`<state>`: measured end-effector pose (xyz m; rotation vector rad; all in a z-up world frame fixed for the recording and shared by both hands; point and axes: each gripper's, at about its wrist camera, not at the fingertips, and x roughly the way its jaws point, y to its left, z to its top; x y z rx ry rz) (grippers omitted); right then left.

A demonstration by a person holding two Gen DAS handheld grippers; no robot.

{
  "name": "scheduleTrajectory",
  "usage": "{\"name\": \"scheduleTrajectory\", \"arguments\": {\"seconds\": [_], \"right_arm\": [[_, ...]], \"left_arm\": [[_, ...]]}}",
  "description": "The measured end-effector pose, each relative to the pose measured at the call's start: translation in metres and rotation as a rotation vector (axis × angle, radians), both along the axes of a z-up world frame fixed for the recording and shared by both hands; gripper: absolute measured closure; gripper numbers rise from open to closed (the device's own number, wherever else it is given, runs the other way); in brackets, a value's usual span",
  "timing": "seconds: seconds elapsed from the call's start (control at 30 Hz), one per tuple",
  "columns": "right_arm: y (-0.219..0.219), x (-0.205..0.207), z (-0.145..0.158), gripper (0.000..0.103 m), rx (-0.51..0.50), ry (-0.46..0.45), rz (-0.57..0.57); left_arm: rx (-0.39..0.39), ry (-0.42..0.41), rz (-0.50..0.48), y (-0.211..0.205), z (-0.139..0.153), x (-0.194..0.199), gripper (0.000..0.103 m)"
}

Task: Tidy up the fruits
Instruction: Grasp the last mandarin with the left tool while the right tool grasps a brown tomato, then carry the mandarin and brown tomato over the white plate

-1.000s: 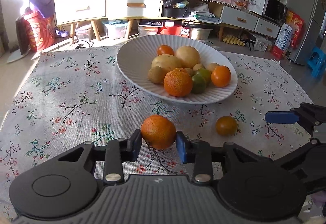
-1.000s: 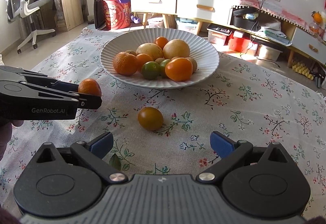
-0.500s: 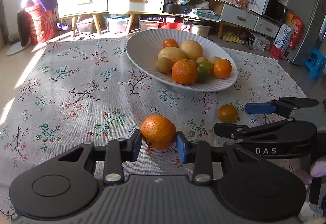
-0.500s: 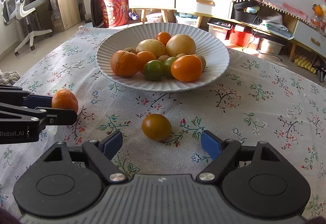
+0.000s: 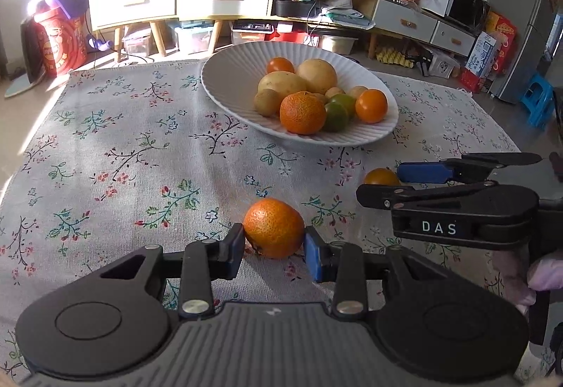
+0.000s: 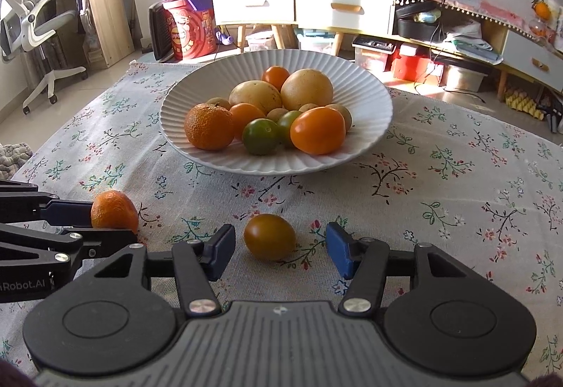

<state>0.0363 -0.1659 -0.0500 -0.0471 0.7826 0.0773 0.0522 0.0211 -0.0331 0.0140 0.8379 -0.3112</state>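
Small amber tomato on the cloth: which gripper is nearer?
Right. The right gripper straddles the amber tomato, pads not yet touching. The left gripper sits off to its side, shut on the mandarin.

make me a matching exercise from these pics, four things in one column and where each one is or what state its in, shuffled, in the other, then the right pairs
Things:
1. bumpy orange mandarin
2. small brownish-orange tomato
3. green tomato
4. white ribbed plate

Places or states:
A. lying on the plate among other fruit
B. on the cloth between the right tongs' pads, not yet touched
C. pinched between the left tongs' pads
D. standing on the floral tablecloth, holding the fruit pile

Pairs: 1-C, 2-B, 3-A, 4-D
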Motion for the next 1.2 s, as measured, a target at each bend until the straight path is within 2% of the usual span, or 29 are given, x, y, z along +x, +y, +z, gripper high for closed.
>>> {"name": "scheduleTrajectory", "arguments": {"seconds": [0.33, 0.63, 0.97, 1.2], "right_arm": [[0.002, -0.001, 0.001, 0.074, -0.003, 0.011, 0.033], [0.001, -0.003, 0.006, 0.075, 0.009, 0.003, 0.039], [-0.004, -0.008, 0.026, 0.075, 0.042, -0.047, 0.024], [-0.016, 0.006, 0.047, 0.075, 0.046, -0.098, 0.017]], "left_arm": [[0.000, 0.000, -0.001, 0.000, 0.000, 0.000, 0.075], [-0.018, -0.006, 0.002, -0.001, 0.005, 0.002, 0.075], [-0.061, -0.047, 0.030, -0.002, 0.029, 0.013, 0.075], [0.007, -0.096, -0.009, -0.013, 0.044, 0.042, 0.075]]}}
